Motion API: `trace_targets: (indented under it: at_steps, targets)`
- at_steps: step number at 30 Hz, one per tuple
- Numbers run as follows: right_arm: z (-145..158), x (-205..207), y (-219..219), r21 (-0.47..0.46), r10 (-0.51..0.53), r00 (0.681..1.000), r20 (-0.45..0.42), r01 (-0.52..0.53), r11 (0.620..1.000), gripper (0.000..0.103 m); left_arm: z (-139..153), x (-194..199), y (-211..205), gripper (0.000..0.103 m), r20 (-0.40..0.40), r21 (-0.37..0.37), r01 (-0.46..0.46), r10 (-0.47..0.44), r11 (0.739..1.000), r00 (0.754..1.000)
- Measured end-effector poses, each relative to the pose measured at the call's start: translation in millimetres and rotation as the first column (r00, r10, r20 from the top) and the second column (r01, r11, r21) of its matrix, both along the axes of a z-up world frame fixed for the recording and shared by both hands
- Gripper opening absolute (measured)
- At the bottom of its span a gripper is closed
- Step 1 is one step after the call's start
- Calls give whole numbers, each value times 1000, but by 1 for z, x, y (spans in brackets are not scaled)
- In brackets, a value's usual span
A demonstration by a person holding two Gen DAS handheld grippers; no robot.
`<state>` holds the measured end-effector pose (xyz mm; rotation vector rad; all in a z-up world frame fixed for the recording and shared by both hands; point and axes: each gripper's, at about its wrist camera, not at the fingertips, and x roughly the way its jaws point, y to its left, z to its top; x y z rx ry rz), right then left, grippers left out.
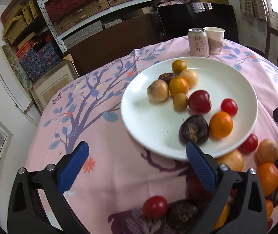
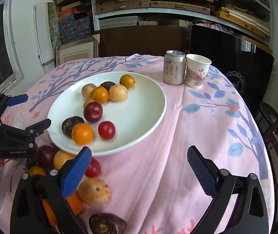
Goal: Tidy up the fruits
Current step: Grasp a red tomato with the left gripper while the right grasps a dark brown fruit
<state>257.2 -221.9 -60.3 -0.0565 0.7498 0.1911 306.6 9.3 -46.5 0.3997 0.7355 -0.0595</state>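
Both claws stand wide with nothing between their blue pads: the left claw [image 1: 137,156] hangs over the pink flowered cloth [image 1: 104,175] of the desk, and the right claw [image 2: 139,159] hangs over bare cloth too. Just ahead of the left claw, and touching its right pad in the left wrist view, lies the near rim of the white plate [image 1: 144,120]; for the right claw the same plate sits ahead and to the left. On the plate rest two dark brown fruits, three pale yellow ones, three orange ones, a dark red plum [image 1: 199,101] and a small red tomato [image 1: 229,106]. The nearer dark fruit [image 1: 194,129] lies right beyond the left claw's right pad, touching an orange fruit [image 1: 221,124]. More loose fruit lies on the cloth off the plate, below and to the right of the left claw, which is to the left of the right claw and under its left pad: a red tomato [image 1: 155,207], a speckled yellow fruit [image 2: 94,192], oranges and dark ones. Far ahead of both claws, past the plate, a pink drink can [image 2: 174,67] stands upright, touching a paper cup [image 2: 197,70] on its right.
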Motion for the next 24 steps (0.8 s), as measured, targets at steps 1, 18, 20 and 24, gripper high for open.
trace_targets:
  at_steps: [1,18,20,24]
  targets:
    - [-2,-7,-1,7,8,1000,0,-8,1000,100,-1,-10,5,98,-3,-6,-11,11,1000,1000]
    - [-40,-50,4,-54,88,988,-129,-96,994,100,-36,-78,48,99,-53,-65,-17,13,998,998]
    - [-44,-50,11,-96,86,985,-146,-101,990,100,-36,-75,51,99,-49,-92,-24,20,995,999]
    - [-47,-46,5,-50,83,980,-180,-94,994,100,-35,-57,69,99,-104,-183,-80,61,980,993]
